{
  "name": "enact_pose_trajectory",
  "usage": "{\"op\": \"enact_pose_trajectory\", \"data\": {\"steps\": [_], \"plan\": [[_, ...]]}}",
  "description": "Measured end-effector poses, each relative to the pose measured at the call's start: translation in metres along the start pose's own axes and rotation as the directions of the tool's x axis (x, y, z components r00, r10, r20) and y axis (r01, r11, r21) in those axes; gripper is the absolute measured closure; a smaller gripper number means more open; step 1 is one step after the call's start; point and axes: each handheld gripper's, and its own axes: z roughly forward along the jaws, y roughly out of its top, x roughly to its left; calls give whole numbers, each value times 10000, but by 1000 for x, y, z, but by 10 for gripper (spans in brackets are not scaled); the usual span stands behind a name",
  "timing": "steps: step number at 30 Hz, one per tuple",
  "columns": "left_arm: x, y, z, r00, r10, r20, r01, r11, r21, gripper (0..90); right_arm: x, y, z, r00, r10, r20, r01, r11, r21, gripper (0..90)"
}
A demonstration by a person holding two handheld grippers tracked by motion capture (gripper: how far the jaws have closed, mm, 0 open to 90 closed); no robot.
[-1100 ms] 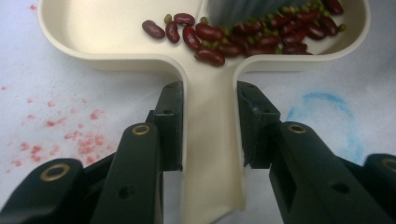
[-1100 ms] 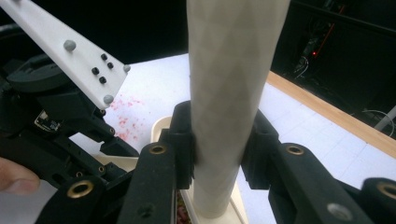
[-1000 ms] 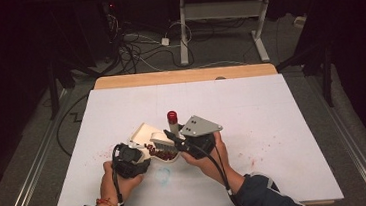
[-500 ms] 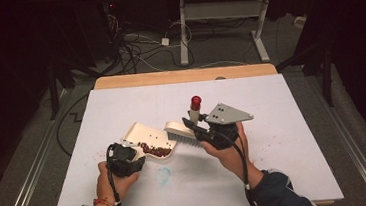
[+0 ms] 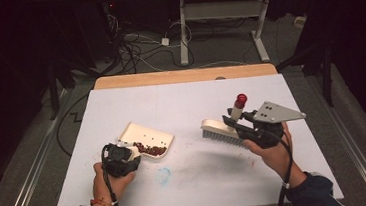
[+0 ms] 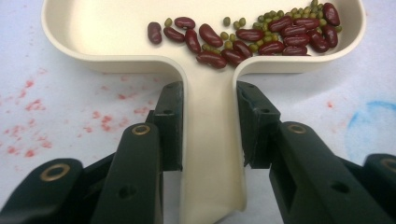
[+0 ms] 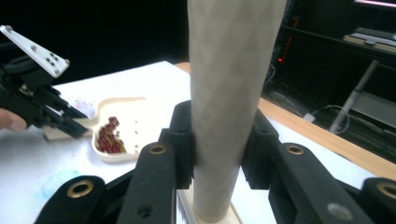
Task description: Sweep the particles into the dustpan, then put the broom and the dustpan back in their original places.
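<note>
On the white table (image 5: 186,107), stained red and blue, the left gripper (image 6: 210,140) clamps the handle of the cream dustpan (image 5: 146,138) holding red and green beans (image 6: 261,37), while right of the dustpan the right gripper (image 7: 217,154) clamps the brush (image 5: 221,129) handle, cables (image 5: 131,52) on the floor beyond.

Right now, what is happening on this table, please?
A person is sweeping up beans. The left gripper is shut on the handle of a cream plastic dustpan, which rests on the white table and holds dark red beans with small green ones. The right gripper is shut on the handle of a cream brush, lifted away from the dustpan, at its right.
</note>
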Motion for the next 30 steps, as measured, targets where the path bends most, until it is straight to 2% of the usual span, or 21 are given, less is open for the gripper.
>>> {"op": "enact_pose_trajectory", "data": {"steps": [6, 12, 13, 16, 19, 21, 25, 26, 30], "plan": [[6, -2, -1, 9998, -185, -52, 185, 9998, -29, 639, -25, -11, -32, 9999, 133, -37, -132, 9994, 317, 698], [16, -5, -4, 9983, -547, -210, 546, 9985, -58, 638, -39, -28, -55, 9982, 349, -486, -304, 9954, 908, 698], [18, -6, -5, 9978, -614, -252, 612, 9981, -71, 639, -40, -32, -57, 9975, 319, -633, -257, 9951, 957, 698], [23, -8, -7, 9958, -864, -311, 864, 9963, -19, 639, -44, -38, -64, 9922, 609, -1085, -474, 9912, 1232, 697], [22, -8, -9, 9937, -1018, -474, 1013, 9948, -112, 638, -47, -40, -66, 9863, 657, -1514, -381, 9832, 1787, 697], [19, -8, -8, 9926, -1089, -530, 1084, 9940, -123, 637, -51, -42, -63, 9844, 759, -1585, -419, 9773, 2078, 697], [14, -7, -7, 9905, -1355, -249, 1350, 9907, -186, 602, -58, -44, -54, 9775, 990, -1862, -497, 9663, 2527, 696], [13, -7, -7, 9905, -1368, -159, 1364, 9903, -263, 592, -61, -44, -52, 9758, 1014, -1937, -510, 9671, 2493, 695], [8, -6, -8, 9917, -1282, 94, 1285, 9910, -367, 551, -69, -41, -42, 9764, 1106, -1855, -595, 9634, 2613, 681]]}}
